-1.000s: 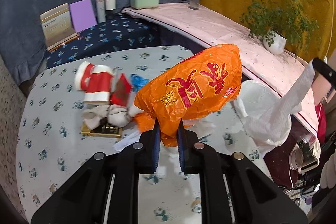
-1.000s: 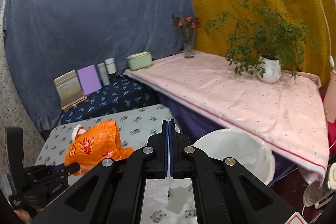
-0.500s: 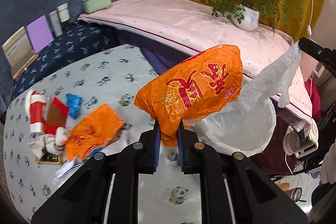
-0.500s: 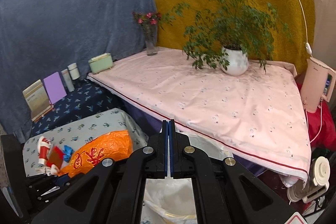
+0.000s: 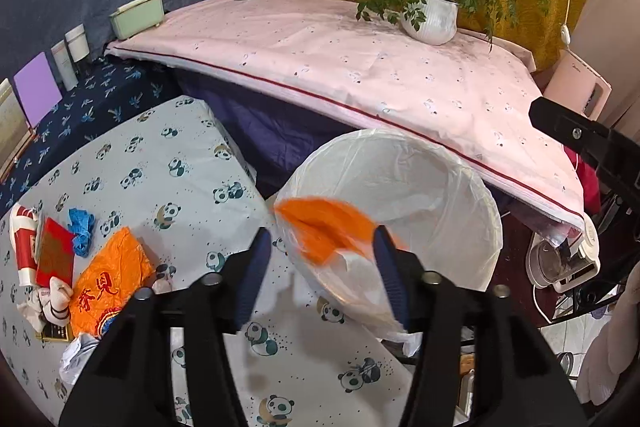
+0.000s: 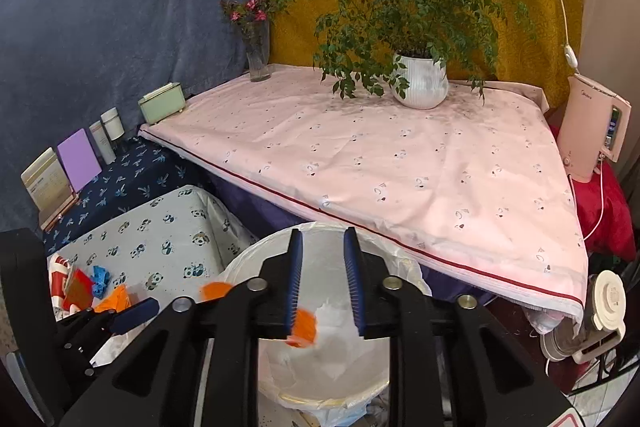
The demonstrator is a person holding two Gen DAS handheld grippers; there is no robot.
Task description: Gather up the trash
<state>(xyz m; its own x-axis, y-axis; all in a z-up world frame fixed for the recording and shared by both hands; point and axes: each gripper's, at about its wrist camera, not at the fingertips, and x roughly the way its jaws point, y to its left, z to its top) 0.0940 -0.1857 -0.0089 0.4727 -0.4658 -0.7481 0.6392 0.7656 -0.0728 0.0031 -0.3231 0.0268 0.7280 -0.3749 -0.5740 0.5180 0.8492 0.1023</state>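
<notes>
At the centre of the left wrist view, a blurred orange wrapper (image 5: 326, 227) is seen over the mouth of the white-lined bin (image 5: 476, 187), between the spread fingers of the left gripper (image 5: 322, 275); the jaws stand wide apart and nothing is clamped in them. In the right wrist view the right gripper (image 6: 322, 289) is likewise held with its fingers apart above the bin (image 6: 248, 263), and an orange scrap (image 6: 303, 326) with something white beside it is visible low between them. The step in hand is judged to be the dropping of trash into the bin.

More trash is left at the lower left of the left wrist view, on the panda-print table (image 5: 180, 163): a second orange bag (image 5: 108, 281), a red-and-white cup (image 5: 24, 243), a red packet (image 5: 54, 255), a blue crumpled piece (image 5: 81, 231) and white crumpled paper (image 5: 76, 355). The next move is judged to call for a swing back to that heap and a closing of one tool on a loose, thin item, so a pinch on a raised fold would be needed.

Whether the wrapper has cleared the fingers or touches a pad cannot be told, because it is smeared by motion. The bin's floor is hidden by both tools' bodies, so its contents cannot be counted. The heap is cut off at the frame's left edge, and the white thing in the bin is too blurred to name.
</notes>
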